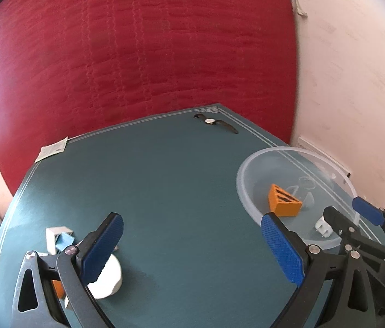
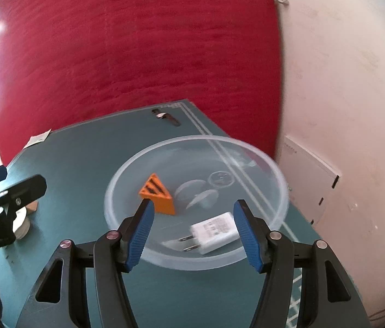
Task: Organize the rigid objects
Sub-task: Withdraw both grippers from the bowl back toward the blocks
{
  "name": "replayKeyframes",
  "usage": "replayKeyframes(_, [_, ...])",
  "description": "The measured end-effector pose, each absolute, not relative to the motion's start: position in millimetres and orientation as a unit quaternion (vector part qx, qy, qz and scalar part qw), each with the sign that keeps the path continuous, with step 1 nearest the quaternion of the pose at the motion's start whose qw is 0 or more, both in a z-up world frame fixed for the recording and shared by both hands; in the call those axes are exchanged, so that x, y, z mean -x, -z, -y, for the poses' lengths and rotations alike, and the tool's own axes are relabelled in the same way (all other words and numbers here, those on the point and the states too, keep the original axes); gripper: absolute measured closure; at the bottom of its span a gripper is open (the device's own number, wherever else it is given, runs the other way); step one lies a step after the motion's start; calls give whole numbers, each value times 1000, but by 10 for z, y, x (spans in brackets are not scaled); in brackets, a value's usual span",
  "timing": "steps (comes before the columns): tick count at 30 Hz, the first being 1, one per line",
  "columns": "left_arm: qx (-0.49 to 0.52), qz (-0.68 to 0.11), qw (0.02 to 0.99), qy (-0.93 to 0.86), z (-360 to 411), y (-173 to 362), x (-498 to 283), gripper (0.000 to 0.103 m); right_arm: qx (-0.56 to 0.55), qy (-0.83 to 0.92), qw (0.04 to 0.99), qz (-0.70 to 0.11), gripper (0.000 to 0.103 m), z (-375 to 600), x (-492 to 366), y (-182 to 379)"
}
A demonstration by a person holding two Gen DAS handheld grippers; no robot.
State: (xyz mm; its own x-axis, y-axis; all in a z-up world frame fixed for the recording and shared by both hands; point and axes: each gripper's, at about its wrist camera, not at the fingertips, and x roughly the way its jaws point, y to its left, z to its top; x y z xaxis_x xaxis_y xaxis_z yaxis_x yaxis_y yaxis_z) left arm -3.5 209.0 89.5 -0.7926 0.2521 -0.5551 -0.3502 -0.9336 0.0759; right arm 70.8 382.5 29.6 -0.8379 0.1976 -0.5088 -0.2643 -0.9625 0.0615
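While the green surface (image 2: pixel 83 147) carries everything, the clear bowl (image 2: pixel 279 175) is the landmark: inside it lie an orange wedge (image 2: pixel 162 199) and a white charger (image 2: pixel 214 231). Above its near rim the right gripper (image 2: pixel 193 232) is released and empty. Left of the bowl, the left gripper (image 1: pixel 192 246) is spread wide, near a white round piece (image 1: pixel 109 281). Beyond the bowl lies a wristwatch (image 1: pixel 215 122); probably light and stiff at the case, so take it there.

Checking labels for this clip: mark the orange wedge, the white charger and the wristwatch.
orange wedge (image 2: pixel 157 196): right wrist view, striped top face.
white charger (image 2: pixel 215 231): right wrist view, labelled body.
wristwatch (image 1: pixel 209 120): left wrist view, dial.
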Motion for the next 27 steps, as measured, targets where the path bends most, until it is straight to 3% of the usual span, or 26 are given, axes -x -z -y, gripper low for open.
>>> replayKeyframes(27, [300,-64,64,-950,-811,-755,-130,0,302,-953,-14,-18,40,-2913,-682,-254])
